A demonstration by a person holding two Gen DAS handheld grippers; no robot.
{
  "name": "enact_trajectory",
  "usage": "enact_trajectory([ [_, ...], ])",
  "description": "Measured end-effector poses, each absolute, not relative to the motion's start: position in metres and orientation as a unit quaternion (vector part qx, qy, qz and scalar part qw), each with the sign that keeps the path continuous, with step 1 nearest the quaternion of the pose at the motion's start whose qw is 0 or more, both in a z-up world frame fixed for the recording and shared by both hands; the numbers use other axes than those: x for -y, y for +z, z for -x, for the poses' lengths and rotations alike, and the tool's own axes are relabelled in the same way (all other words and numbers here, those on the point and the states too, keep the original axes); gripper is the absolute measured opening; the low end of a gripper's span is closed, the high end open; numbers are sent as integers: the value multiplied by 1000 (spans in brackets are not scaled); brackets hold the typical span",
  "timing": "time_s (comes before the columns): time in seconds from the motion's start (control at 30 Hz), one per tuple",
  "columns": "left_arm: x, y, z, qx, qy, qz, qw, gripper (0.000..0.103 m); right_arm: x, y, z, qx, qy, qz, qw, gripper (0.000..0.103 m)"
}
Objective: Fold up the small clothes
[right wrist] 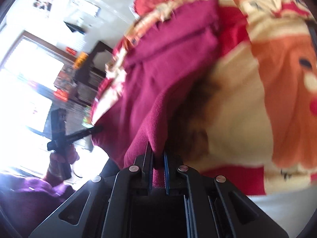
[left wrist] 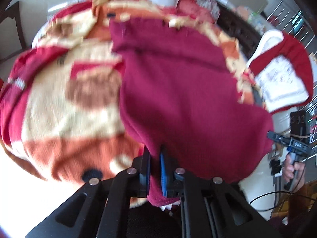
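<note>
Left tool (left wrist: 155, 170) pinches the maroon garment (left wrist: 188, 99) over a patterned blanket (left wrist: 59, 99)

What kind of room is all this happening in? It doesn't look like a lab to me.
Most likely a bedroom in someone's home. The maroon garment lies on a soft patterned blanket spread as on a bed, red cushions sit at the far end, and a bright window and a crowded shelf stand behind.
</note>
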State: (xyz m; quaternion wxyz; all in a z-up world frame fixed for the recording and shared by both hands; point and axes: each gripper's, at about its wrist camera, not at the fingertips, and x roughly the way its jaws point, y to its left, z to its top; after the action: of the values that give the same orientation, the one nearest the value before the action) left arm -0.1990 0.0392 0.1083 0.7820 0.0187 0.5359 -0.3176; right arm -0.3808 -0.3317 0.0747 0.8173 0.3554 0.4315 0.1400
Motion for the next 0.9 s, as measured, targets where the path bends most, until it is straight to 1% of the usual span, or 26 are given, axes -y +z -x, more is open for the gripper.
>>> enact_trajectory([
  [0.1,-34,132,172,-506,-323,11,800,8,347,95,366,-396,150,-366,829,0],
  [0.27,-9,151,112,-468,-307,36,828,8,382,126,317,-337,122,-365,859,0],
  [0.33,4,156,89,-456,-299,39,838,8,395,131,297,-326,108,-365,865,0],
  [0.5,31,153,40,-446,-275,28,851,8,421,130,247,-322,72,-354,875,0],
  [0.6,41,145,26,-450,-266,24,853,8,432,125,229,-319,63,-365,872,0],
  [0.9,57,135,18,-435,-247,-14,866,8,441,116,200,-331,44,-357,872,0],
])
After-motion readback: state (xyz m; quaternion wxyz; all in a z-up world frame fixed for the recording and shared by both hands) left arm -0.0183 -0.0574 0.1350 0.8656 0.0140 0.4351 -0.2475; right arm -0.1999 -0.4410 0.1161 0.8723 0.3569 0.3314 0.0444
